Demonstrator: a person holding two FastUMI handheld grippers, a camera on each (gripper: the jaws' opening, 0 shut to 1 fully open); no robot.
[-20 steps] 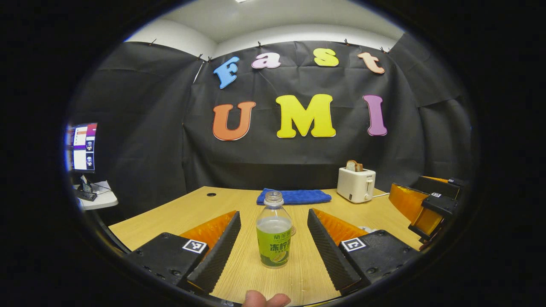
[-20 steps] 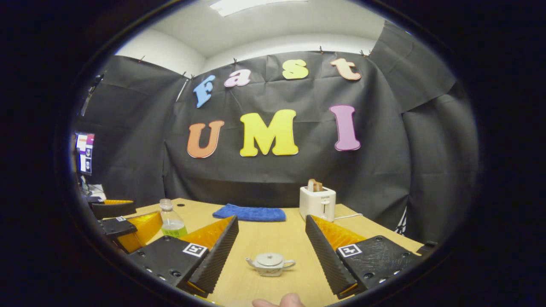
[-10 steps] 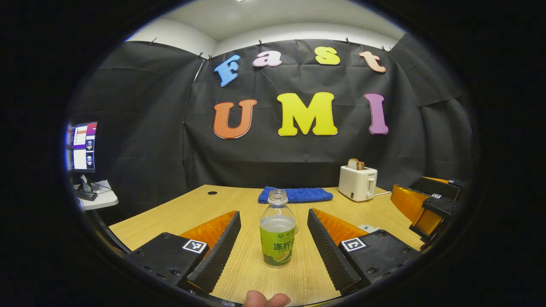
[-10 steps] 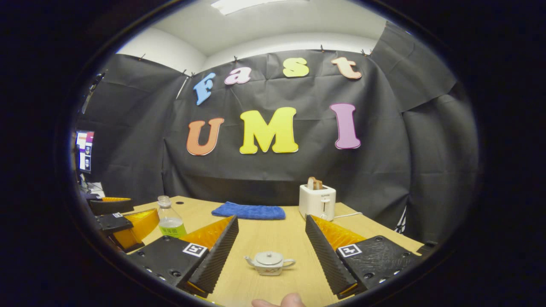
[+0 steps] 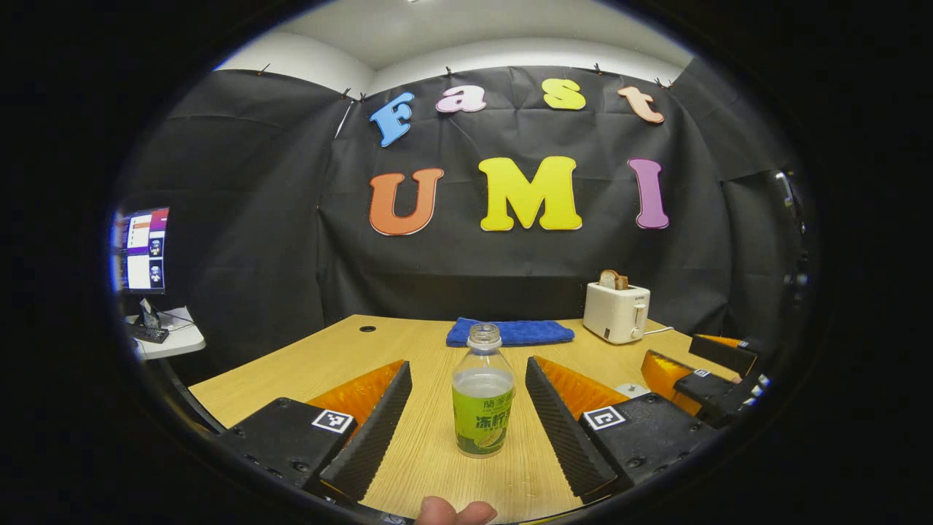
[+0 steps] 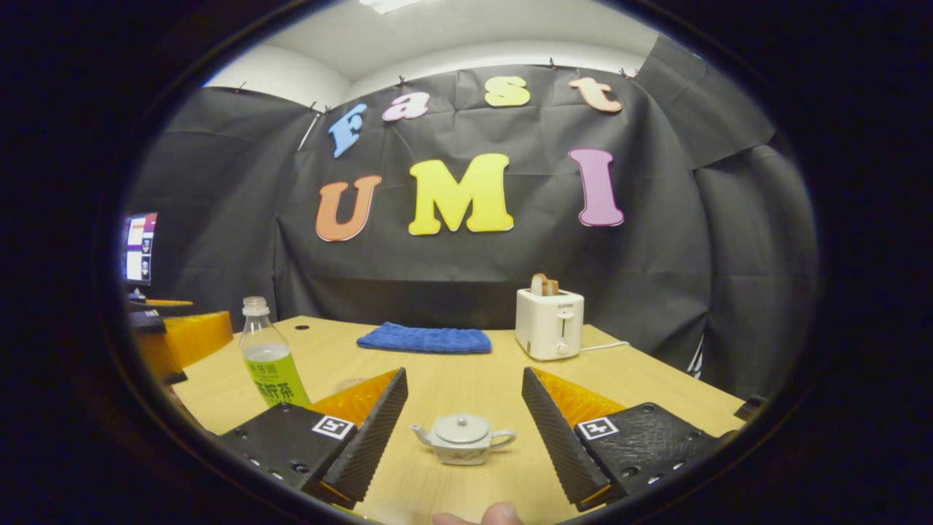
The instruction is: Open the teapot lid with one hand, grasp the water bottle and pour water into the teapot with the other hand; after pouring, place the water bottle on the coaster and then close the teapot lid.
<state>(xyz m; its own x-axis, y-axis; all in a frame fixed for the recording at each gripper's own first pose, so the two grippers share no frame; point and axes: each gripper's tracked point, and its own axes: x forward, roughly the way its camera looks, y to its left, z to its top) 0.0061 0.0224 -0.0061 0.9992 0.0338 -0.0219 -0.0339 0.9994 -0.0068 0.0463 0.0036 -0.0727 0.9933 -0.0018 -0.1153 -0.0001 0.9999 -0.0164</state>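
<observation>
**Bottle and teapot each framed between spread fingers, neither one gripped**

The water bottle (image 5: 482,399) stands upright and uncapped on the wooden table (image 5: 342,357), straight ahead of the left gripper (image 5: 466,415), between its two fingers and clear of both. That gripper is released, its jaws spread wide. The bottle is partly filled and wears a green label.

The small white teapot (image 6: 463,438) sits straight ahead of the right gripper (image 6: 464,430), in the gap between its fingers and touching neither. Its lid (image 6: 462,427) is on, spout toward that gripper's left finger, handle toward its right. This gripper is also released, jaws wide apart.

From the right gripper view, the bottle (image 6: 271,364) stands well off to the left, with the other gripper beyond it. A faint round shape just beyond the left finger may be the coaster (image 6: 348,383), though it is too dim to be sure.

Farther ahead of both grippers, a folded blue towel (image 6: 425,338) lies near the table's far edge, and a white toaster (image 6: 549,323) holding a slice of bread (image 6: 544,284) stands to the right of it. A fingertip (image 5: 455,512) shows at the bottom edge of the left gripper view.
</observation>
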